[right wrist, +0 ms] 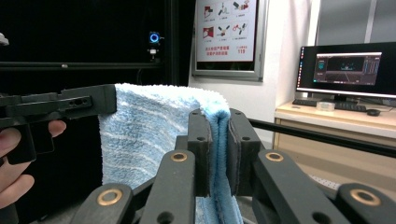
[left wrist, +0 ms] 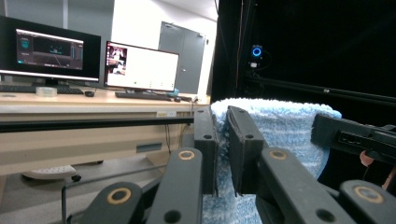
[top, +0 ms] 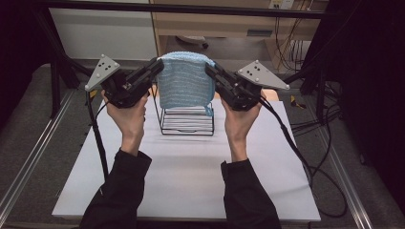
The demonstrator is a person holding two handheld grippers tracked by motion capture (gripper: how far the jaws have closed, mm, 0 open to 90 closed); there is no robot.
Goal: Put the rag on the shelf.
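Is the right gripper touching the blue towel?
Touching. In the right gripper view, the right gripper has both jaws pressed on the folded edge of the blue towel.

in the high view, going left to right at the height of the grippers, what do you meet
left gripper shut on one top corner → blue towel hanging between the two → right gripper shut on the other top corner. The wire rack sits below the towel on the white table, so it is left out.

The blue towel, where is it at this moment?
In the high view the blue towel hangs mid-table above the wire rack, held at its top corners between the left gripper and right gripper.
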